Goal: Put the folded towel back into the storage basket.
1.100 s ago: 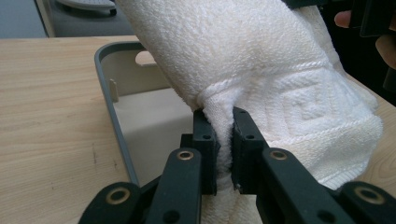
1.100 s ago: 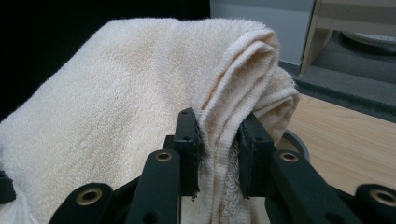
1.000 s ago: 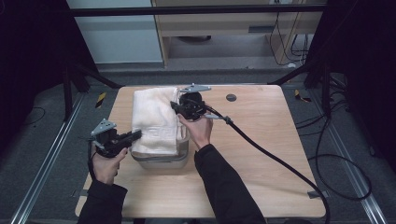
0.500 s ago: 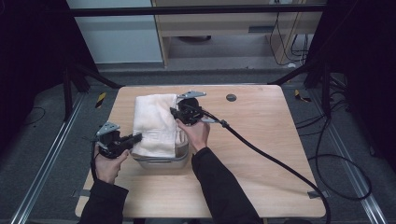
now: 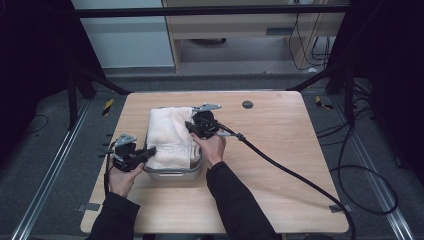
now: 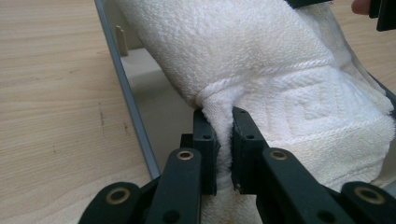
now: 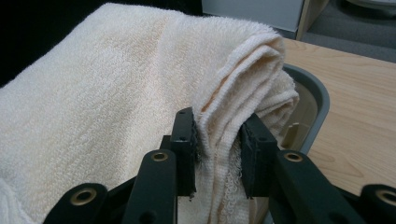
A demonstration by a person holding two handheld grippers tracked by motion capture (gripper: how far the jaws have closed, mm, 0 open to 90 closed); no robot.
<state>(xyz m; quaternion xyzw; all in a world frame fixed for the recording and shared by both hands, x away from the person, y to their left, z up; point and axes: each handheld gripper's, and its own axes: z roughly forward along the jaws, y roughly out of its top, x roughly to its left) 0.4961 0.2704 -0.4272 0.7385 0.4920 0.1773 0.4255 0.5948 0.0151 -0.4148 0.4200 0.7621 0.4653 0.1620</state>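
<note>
A folded white towel point(image 5: 170, 134) lies over a grey rectangular tub point(image 5: 172, 173) on the wooden table. My left gripper point(image 5: 150, 151) is at the towel's near left corner, shut on a pinch of its hem point(image 6: 223, 140). My right gripper point(image 5: 190, 125) is at the towel's right side, its jaws closed on several stacked layers of the folded edge point(image 7: 219, 140). The tub's grey rim point(image 7: 317, 100) curves past the towel in the right gripper view, and its straight rim point(image 6: 128, 100) runs up the left gripper view.
A thick black cable point(image 5: 295, 170) trails from the right gripper across the table to its right front corner. A small dark round disc point(image 5: 247, 104) sits near the far edge. Bare tabletop point(image 5: 300, 130) lies to the right of the tub.
Both grippers and the towel have shifted slightly toward the near side, and the towel sits lower over the tub. Both grips on the towel are unchanged.
</note>
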